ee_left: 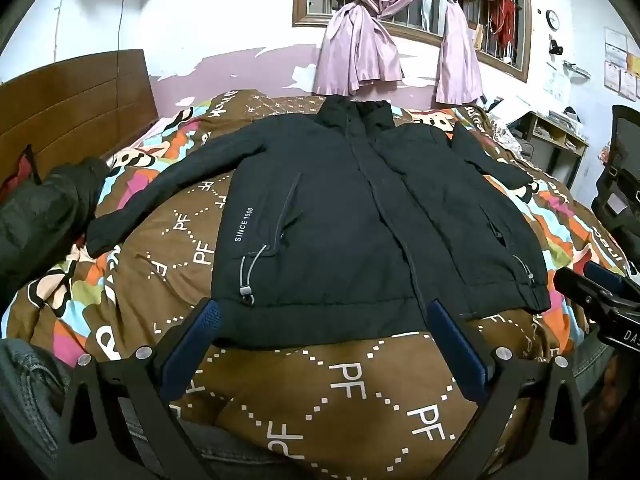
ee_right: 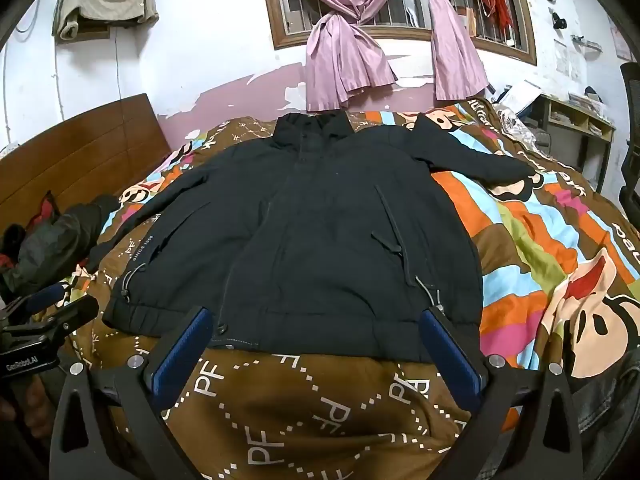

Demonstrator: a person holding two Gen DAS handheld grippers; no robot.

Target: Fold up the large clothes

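On the far left of the bed, a dark bundled garment (ee_left: pixel 44 216) sits crumpled by the wooden headboard (ee_left: pixel 76 96), right next to the cuff of the jacket's left-hand sleeve. Moving in from there, the black jacket (ee_left: pixel 352 216) is spread front-up across the patterned quilt (ee_left: pixel 320 400), zipped shut, collar pointing at the far wall and hem nearest the cameras. Both sleeves are stretched outward, and there's "SINCE 1968" printed by one pocket.

Left gripper (ee_left: pixel 324 320) hangs just short of the hem, roughly over the middle-left stretch of it, blue-padded jaws spread wide with nothing between them, only quilt and hem edge showing in the gap. Can't tell for sure if the tips actually touch the fabric.

Right gripper (ee_right: pixel 316 328) is the same deal: jaws wide apart, empty, parked at the hem a bit further right, with the drawcord toggle just beside its right finger (ee_right: pixel 448 344).

Past the jacket on the right, more striped quilt, then a desk (ee_right: pixel 580 120) and a chair (ee_left: pixel 620 184) at the room's edge.
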